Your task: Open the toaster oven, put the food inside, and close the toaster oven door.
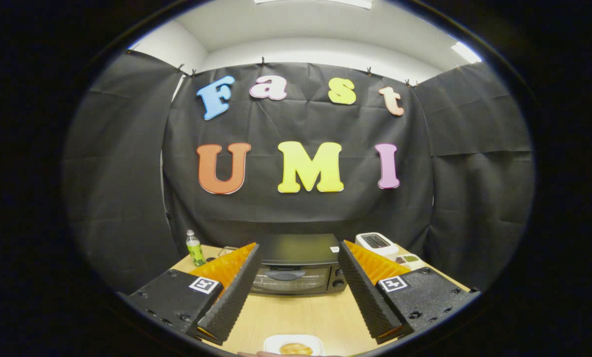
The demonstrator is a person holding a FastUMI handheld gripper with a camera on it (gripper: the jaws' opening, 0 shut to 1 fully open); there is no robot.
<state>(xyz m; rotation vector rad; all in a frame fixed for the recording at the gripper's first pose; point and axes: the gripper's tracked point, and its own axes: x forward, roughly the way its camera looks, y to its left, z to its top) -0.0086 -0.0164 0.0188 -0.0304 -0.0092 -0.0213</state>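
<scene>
Hand-held gripper [298, 248] released, fingers spread wide and empty, toaster oven [298, 265] shut, standing between and beyond the fingertips on the counter [305, 312], food on white plate [293, 345] nearest the camera, green bottle [194, 249] beyond the left finger.

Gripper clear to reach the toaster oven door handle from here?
Probably yes. The gripper is open, its fingers framing the toaster oven, whose door is closed. Bare table lies between them; the bottle stands off to the side.
</scene>
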